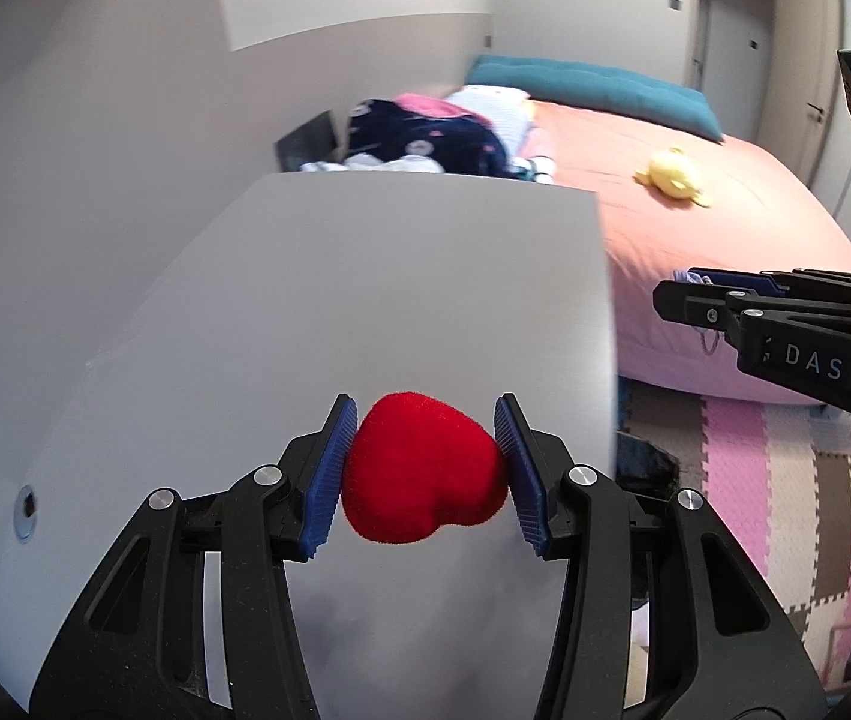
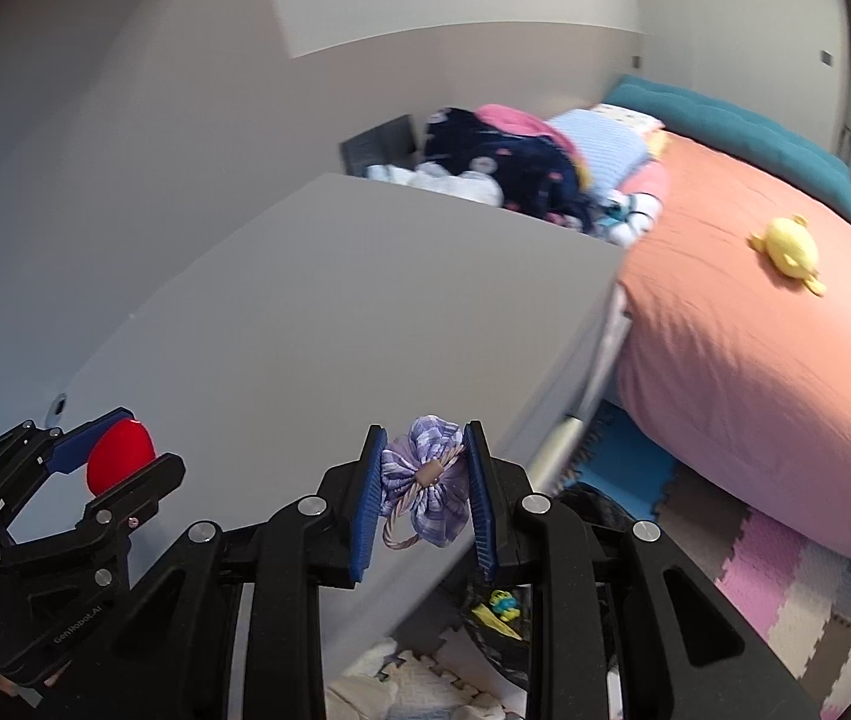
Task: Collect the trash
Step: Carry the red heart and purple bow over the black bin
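Observation:
My left gripper (image 1: 425, 474) is shut on a red fuzzy heart-shaped pompom (image 1: 422, 471) and holds it above the white table (image 1: 365, 276). The right wrist view shows this gripper (image 2: 119, 450) at lower left with the red pompom (image 2: 119, 456) in it. My right gripper (image 2: 425, 483) is shut on a purple checked fabric flower hair tie (image 2: 425, 480) with a twisted elastic loop, above the table's right front edge. In the left wrist view the right gripper (image 1: 689, 288) reaches in from the right with a bit of purple fabric (image 1: 692, 277) at its tip.
A bed with an orange cover (image 2: 755, 330) stands right of the table, with a yellow plush toy (image 2: 788, 246) on it. Clothes and pillows (image 2: 515, 162) pile up behind the table. A dark bin (image 2: 503, 618) holding small items sits on the foam-tile floor (image 2: 785, 570) below the right gripper.

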The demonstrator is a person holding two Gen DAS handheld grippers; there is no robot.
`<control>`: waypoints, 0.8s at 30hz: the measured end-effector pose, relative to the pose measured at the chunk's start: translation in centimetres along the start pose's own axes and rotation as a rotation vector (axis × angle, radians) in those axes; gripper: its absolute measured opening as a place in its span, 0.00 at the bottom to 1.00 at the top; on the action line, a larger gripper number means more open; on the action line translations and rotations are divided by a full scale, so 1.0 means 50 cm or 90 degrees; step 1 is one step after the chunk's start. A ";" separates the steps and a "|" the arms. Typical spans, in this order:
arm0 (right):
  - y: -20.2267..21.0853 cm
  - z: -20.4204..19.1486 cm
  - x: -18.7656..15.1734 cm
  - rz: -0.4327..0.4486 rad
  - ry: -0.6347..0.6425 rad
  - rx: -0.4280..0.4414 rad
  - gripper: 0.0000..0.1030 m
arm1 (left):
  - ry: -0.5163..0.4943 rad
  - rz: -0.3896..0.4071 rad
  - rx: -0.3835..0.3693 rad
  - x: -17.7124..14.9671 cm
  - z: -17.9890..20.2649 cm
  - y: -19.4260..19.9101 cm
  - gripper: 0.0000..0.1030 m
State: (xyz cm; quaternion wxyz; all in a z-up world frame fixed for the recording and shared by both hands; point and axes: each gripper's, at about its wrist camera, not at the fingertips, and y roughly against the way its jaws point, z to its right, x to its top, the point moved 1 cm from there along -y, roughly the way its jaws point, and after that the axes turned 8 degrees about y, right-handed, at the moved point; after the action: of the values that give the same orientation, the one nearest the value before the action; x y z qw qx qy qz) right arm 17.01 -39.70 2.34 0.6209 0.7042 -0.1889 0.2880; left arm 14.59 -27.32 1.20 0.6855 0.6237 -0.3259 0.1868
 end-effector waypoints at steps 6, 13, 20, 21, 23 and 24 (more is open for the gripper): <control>0.044 0.080 -0.053 0.003 -0.039 -0.031 0.26 | -0.035 0.000 -0.032 -0.004 0.082 0.004 0.46; 0.082 0.157 -0.112 0.002 -0.078 -0.064 0.26 | -0.076 -0.005 -0.066 -0.016 0.168 0.003 0.46; 0.115 0.242 -0.169 0.002 -0.128 -0.103 0.26 | -0.111 -0.019 -0.097 -0.037 0.244 -0.004 0.46; 0.118 0.253 -0.177 0.002 -0.134 -0.107 0.26 | -0.117 -0.021 -0.100 -0.040 0.253 -0.006 0.46; 0.124 0.276 -0.195 0.001 -0.150 -0.119 0.26 | -0.128 -0.027 -0.111 -0.046 0.275 -0.011 0.46; 0.126 0.287 -0.204 0.000 -0.158 -0.125 0.26 | -0.138 -0.031 -0.115 -0.049 0.290 -0.016 0.46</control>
State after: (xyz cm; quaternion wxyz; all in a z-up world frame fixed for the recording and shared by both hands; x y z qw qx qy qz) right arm 7.77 -55.73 -0.29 0.6588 0.6703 -0.2910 0.1789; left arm 10.24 -41.22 -0.90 0.7042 0.5833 -0.3982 0.0717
